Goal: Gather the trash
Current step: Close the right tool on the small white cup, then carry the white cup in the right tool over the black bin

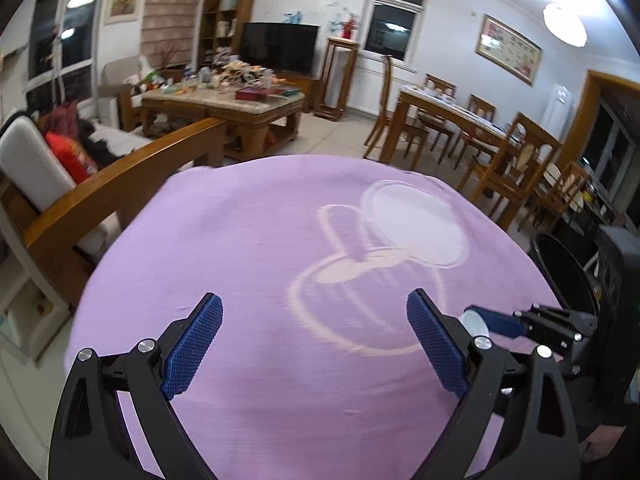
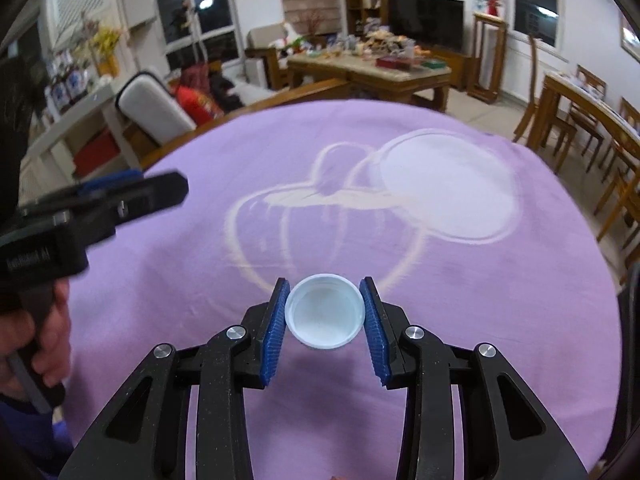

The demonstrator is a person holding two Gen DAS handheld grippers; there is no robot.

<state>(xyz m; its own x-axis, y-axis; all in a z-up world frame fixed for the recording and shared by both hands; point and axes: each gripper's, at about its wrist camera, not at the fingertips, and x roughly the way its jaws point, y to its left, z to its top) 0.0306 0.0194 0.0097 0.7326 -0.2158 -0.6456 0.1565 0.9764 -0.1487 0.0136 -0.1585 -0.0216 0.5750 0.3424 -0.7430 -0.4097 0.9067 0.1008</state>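
Here we see a white bottle cap (image 2: 325, 312) sitting between the blue pads (image 2: 275, 332) of our right gripper (image 2: 325, 316), open side toward the camera and nothing inside it. Both pads touch its rim, one on each side, so we read the right gripper as clamped on the cap. The cap is just over the purple cloth (image 2: 400, 380) that covers the table; we cannot tell whether it rests on the cloth or is lifted clear of it. In the left wrist view the same cap (image 1: 475, 322) shows as a pale disc at the tip of the right gripper (image 1: 490, 322), near the right edge of the cloth (image 1: 280, 240).

Our left gripper (image 1: 315, 336) hangs over the cloth with its jaws spread wide and nothing between its pads (image 1: 192, 354). In the right wrist view it (image 2: 156, 190) reaches in from the left, blurred, with a hand (image 2: 48, 348) around its handle.

The cloth carries a pale line drawing with a large white oval (image 2: 448, 188).

Just off the right side of the table stands a dark round bin (image 1: 568, 276); we see its rim and dark inside wall, but cannot tell what it holds.

Beyond the table are a wooden sofa (image 1: 120, 176), a cluttered coffee table (image 1: 224, 104), a television (image 1: 280, 46) and a dining table (image 1: 452, 114) with chairs.
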